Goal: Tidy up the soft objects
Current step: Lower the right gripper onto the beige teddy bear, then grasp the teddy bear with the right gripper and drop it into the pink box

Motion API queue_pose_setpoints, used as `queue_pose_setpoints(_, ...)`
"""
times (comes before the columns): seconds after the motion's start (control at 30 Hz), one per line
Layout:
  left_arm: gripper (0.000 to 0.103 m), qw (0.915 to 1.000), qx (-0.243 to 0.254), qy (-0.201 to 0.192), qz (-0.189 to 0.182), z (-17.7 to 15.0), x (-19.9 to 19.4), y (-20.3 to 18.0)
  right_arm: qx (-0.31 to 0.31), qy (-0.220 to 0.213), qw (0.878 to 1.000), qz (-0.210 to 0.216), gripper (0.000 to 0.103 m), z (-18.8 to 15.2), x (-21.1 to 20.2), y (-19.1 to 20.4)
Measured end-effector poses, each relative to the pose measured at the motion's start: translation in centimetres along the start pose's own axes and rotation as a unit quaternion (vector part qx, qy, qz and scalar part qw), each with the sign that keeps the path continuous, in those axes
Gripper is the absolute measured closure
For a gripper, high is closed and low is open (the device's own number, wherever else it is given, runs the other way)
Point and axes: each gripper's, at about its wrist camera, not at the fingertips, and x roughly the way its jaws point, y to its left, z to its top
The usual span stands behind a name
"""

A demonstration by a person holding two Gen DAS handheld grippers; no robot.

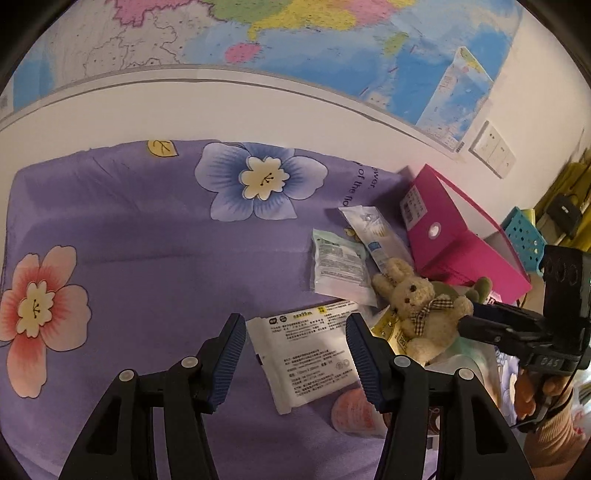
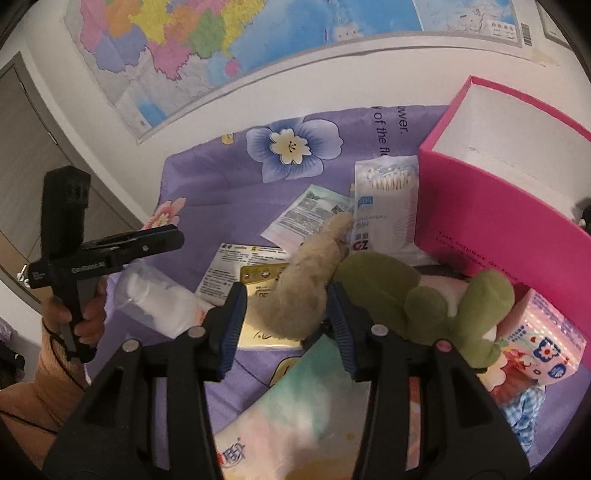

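Plush rabbit [image 1: 415,308], beige with a checked bow, lies on its back on a purple floral bedsheet [image 1: 147,229], wedged among packets just in front of an open pink box [image 1: 458,236]; the right gripper [image 2: 286,314] has its blue-padded jaws set around the rabbit's body, both pads pressing into the fur though the jaws stand fairly wide. A green plush toy [image 2: 424,299] lies against the rabbit on the box side, partly under the right jaw; a pink patterned tissue pack [image 2: 546,343] sits beyond it, touching the box wall. Between the rabbit's ears and the box lies a bag of cotton swabs [image 2: 384,206]; a pale green-and-white sachet [image 1: 340,266] rests beside it; a yellow packet [image 2: 262,280] shows under the rabbit. The left gripper [image 1: 295,358] hovers with jaws wide apart and nothing between them, above a white printed pouch [image 1: 314,354] that lies flat on the sheet; a clear pack with a white roll inside [image 2: 155,299] lies near it. A pastel soft pack [image 2: 295,413] fills the foreground under the right gripper; a wall map [image 1: 295,33] hangs behind the bed; a turquoise basket [image 1: 524,240] stands past the box.
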Motion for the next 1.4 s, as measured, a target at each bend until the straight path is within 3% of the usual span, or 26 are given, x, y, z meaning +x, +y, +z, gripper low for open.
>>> queue_pose_setpoints(0.07, 0.046, 0.9999, 0.004, -0.009, -0.012, 0.2, -0.5, -0.5, 0.001, 0.002, 1.000, -0.004, 0.059, 0.0, 0.5, 0.0)
queue_pose_setpoints(0.13, 0.046, 0.9995, 0.014, -0.023, -0.020, 0.5, -1.6, -1.3, 0.004, 0.004, 1.000, -0.003, 0.081, 0.0, 0.9, -0.2)
queue_pose_setpoints(0.43, 0.047, 0.9898, 0.086, -0.075, -0.086, 1.7, -5.9, -7.2, 0.014, -0.034, 0.999, 0.019, 0.084, 0.2, -1.6, -0.4)
queue_pose_setpoints(0.6, 0.047, 0.9763, 0.155, -0.071, -0.132, 0.4, -5.8, -13.0, 0.025, -0.069, 0.996, 0.042, 0.084, 0.6, -4.1, -0.4)
queue_pose_setpoints(0.8, 0.046, 0.9786, 0.170, -0.026, -0.112, -1.4, -2.2, -16.3, 0.028, -0.111, 0.992, 0.053, 0.084, 0.4, -8.4, -0.6)
queue_pose_setpoints(0.9, 0.050, 0.9792, 0.159, -0.015, -0.125, -1.9, -1.3, -16.8, 0.029, -0.127, 0.990, 0.057, 0.084, 0.1, -10.1, -0.8)
queue_pose_setpoints(0.97, 0.061, 0.9779, 0.157, -0.017, -0.137, -1.6, -1.2, -17.4, 0.028, -0.135, 0.988, 0.064, 0.084, -0.1, -11.0, -0.9)
queue_pose_setpoints(1.03, 0.066, 0.9768, 0.154, -0.022, -0.147, -1.1, -1.3, -18.2, 0.022, -0.145, 0.987, 0.064, 0.084, -0.3, -12.0, -0.8)
queue_pose_setpoints(1.4, 0.068, 0.9664, 0.196, -0.048, -0.159, 2.2, -0.5, -24.3, 0.021, -0.223, 0.975, 0.010, 0.084, 0.7, -17.7, -3.7)
